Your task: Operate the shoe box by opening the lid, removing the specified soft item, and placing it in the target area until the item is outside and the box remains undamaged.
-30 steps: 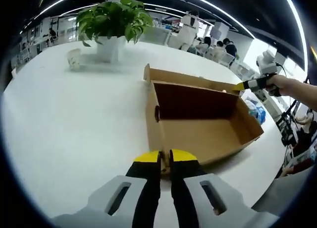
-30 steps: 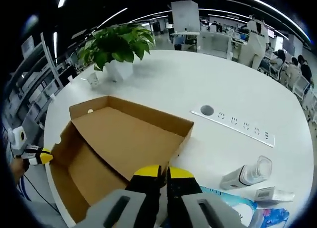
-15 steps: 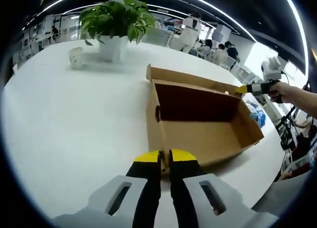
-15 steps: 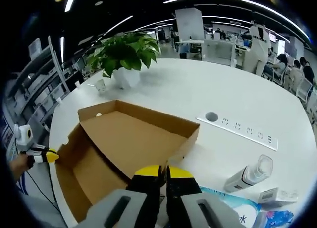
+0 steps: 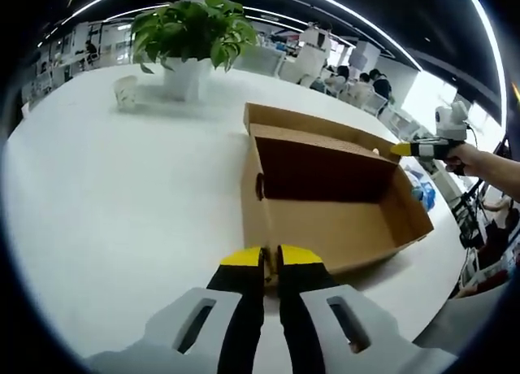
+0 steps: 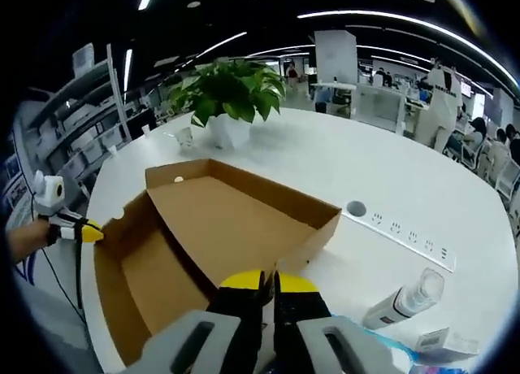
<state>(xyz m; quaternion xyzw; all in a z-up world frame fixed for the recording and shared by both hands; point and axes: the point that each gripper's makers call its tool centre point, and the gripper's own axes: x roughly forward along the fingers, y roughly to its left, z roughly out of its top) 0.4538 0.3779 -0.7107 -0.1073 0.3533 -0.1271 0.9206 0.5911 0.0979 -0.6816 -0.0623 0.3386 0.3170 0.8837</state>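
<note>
Both grippers are pinched onto the cardboard box's walls, the left gripper [image 5: 270, 258] on the near end, the right gripper [image 6: 268, 282] on the opposite rim. Pulling apart or twisting could tear the box [image 5: 329, 199], which lies open on the white table [image 5: 122, 187]. The soft item cannot be made out inside.

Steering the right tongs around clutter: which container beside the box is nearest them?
The clear pump bottle lying on its side; the small white box lies farther right.

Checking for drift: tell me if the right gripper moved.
Yes: in the left gripper view the right gripper slid rightward, away from the box's far rim.
</note>
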